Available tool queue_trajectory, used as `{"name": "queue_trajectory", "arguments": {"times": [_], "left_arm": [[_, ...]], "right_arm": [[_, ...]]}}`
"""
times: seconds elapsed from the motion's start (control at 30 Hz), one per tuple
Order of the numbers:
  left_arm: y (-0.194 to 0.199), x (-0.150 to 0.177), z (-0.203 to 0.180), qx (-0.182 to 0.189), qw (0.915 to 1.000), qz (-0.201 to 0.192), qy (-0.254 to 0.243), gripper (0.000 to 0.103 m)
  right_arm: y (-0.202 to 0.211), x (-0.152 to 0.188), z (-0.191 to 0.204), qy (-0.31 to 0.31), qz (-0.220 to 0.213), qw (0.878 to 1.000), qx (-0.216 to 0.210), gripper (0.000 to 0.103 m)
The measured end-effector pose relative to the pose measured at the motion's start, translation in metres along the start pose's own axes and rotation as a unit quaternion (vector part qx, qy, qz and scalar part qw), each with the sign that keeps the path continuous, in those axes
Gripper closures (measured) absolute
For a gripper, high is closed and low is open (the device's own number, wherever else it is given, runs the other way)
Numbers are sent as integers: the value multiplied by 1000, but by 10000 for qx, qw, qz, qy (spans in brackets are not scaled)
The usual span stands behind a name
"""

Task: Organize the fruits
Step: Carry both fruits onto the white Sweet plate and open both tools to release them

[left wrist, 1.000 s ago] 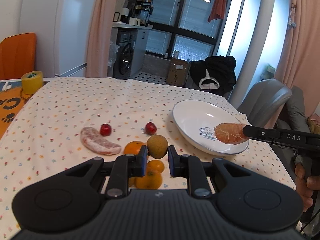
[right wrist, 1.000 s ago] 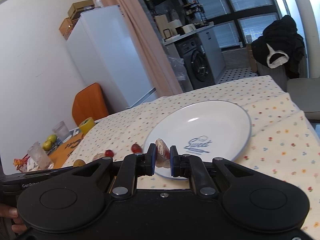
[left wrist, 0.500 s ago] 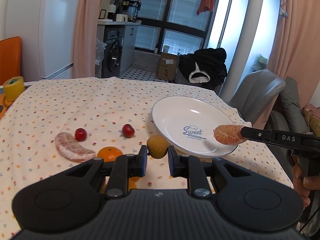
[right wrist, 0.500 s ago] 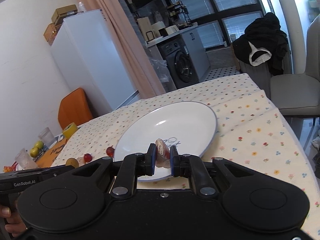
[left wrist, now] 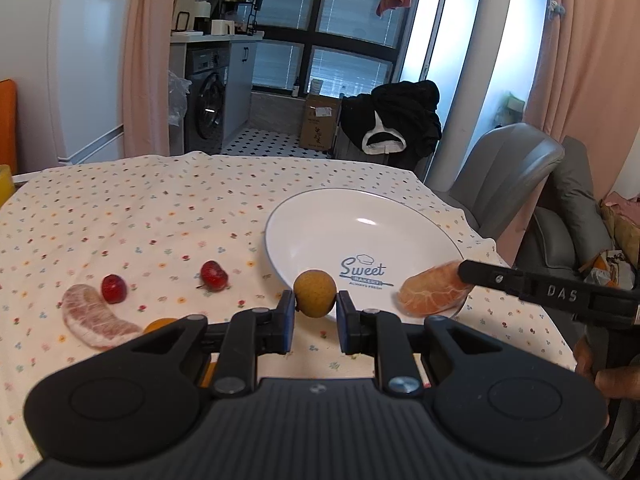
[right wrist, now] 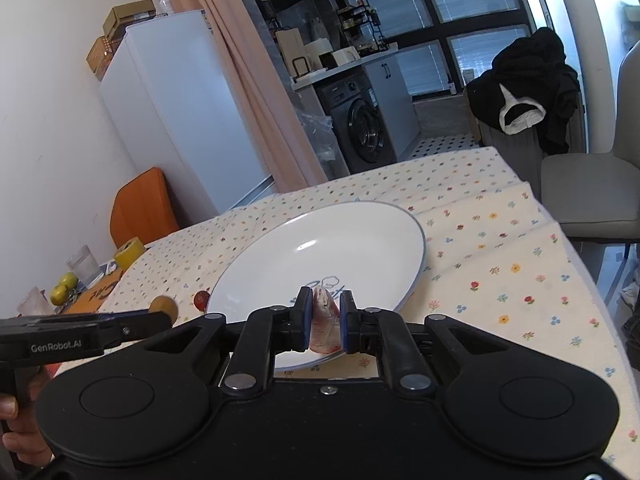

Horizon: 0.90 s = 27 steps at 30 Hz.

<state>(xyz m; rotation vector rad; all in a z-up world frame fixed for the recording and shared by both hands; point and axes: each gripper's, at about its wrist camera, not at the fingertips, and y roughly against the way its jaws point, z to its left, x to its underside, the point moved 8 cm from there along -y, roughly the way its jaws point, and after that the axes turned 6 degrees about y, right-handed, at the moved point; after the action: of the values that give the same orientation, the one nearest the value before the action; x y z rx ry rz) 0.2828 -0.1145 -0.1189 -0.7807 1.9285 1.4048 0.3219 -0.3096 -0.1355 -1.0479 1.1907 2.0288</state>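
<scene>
I see a round tan fruit pinched in my left gripper, and a peeled pink citrus segment in my right gripper over the white plate. Another segment, two red fruits and what may be an orange lie on the cloth.

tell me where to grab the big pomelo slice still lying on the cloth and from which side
Grip the pomelo slice across its thick middle, coming from above with the fingers straddling its narrow width. It lies flat and curved, and a cherry sits close against its inner curve, so avoid that end.
</scene>
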Motion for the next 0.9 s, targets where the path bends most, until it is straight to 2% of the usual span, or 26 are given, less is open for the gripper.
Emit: {"name": "queue_trajectory", "arguments": {"times": [0.17, 0.23, 0.47, 0.63, 0.9], "left_arm": [[-14, -2, -6, 58, 9999, 92, -38, 83], [-20, -2, -10, 94, 9999, 125, -62, 83], [-37, -2, -23, 188, 9995, 218, -118, 83], [-45, 5, -24, 76, 9993, 357, -121, 83], [-30, 3, -16, -3, 9996, 274, -66, 80]], "right_arm": [[-3, 1, 2, 28, 76, 10000, -26, 88], [-3, 3, 2, 9, 120, 9999, -43, 83], [4, 13, -1, -82, 188, 9997, -141, 82], [8, 17, 2, -70, 200, 9996, -212, 82], [9, 19, 3, -123, 216, 9995, -202, 82]]}}
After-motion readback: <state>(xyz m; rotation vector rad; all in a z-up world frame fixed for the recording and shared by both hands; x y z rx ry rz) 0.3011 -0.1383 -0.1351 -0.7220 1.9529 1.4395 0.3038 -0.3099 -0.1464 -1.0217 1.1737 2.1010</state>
